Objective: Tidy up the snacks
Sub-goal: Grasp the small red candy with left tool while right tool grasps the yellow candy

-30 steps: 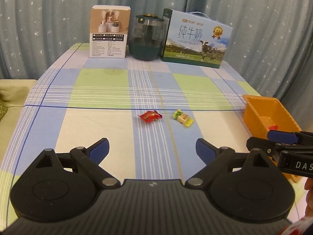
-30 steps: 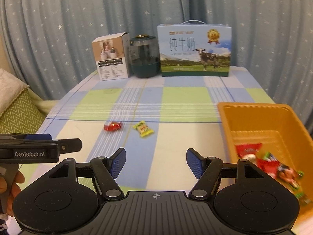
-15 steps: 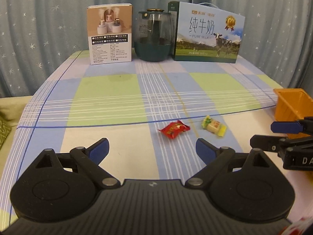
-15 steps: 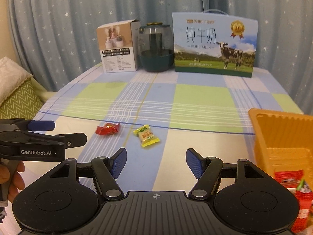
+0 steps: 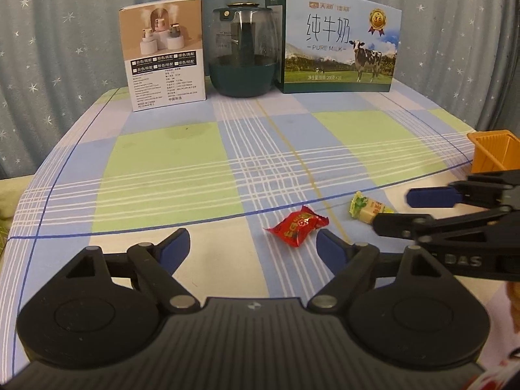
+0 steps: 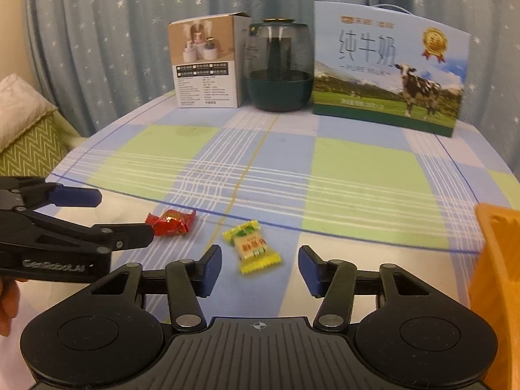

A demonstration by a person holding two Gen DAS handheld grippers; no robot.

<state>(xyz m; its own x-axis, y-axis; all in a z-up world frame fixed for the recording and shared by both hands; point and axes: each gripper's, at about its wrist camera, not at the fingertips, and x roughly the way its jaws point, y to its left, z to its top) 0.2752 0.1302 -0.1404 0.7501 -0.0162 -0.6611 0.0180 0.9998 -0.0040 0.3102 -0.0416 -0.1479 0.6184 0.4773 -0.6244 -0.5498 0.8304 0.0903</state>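
Left wrist view: my left gripper (image 5: 253, 247) is narrowing its jaws with nothing between the pads; the red candy (image 5: 297, 225) lies on the checked tablecloth (image 5: 169, 175) just ahead, at about 1 o'clock. Right wrist view: my right gripper (image 6: 260, 265) is also closing, jaws still apart, and the yellow candy (image 6: 253, 247) lies just ahead of the gap at 12 o'clock, untouched. I see the orange basket (image 6: 497, 276) at 3 o'clock. At the far edge stand a white box (image 5: 164, 55), a dark jar (image 5: 243, 55) and a milk carton (image 5: 338, 42).
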